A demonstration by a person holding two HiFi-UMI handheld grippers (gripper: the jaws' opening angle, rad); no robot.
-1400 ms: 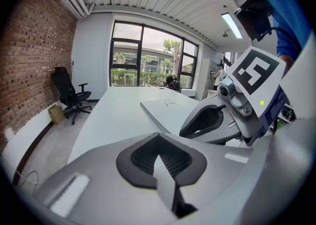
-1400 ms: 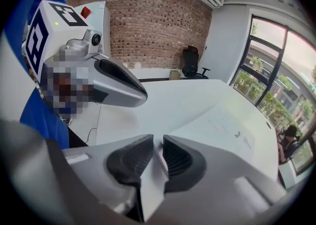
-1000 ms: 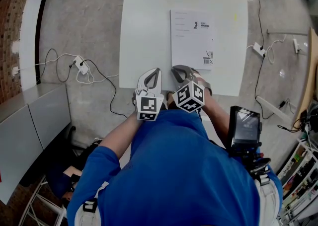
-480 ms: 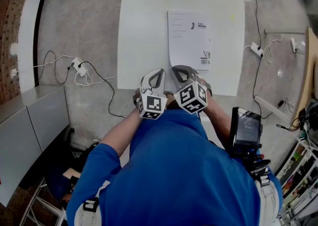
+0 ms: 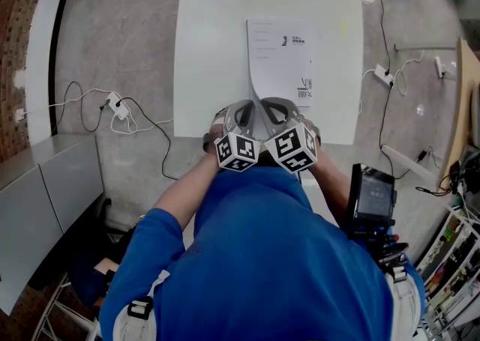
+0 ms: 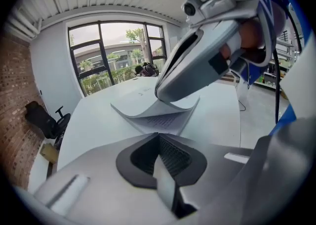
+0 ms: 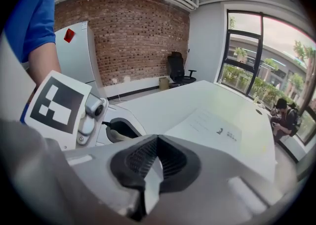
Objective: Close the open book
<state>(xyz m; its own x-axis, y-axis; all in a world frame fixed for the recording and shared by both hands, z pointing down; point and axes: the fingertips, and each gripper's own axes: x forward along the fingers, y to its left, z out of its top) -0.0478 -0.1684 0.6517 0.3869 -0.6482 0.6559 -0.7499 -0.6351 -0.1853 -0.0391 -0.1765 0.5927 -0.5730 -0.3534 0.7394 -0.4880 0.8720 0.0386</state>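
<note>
The thin white paper book point(image 5: 279, 55) lies on the right half of the white rectangular surface point(image 5: 210, 47), toward its near edge. The book's top sheet curls upward at the near end. The right gripper point(image 7: 157, 140) has its jaws closed on that raised sheet. The left gripper point(image 6: 159, 137), just beside it, has its jaws together, short of the book.

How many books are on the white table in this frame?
1. The book lies on the right half of the table, with its near corner lifted in the right gripper. The table's near edge is partly hidden, so another could sit there unseen.
</note>
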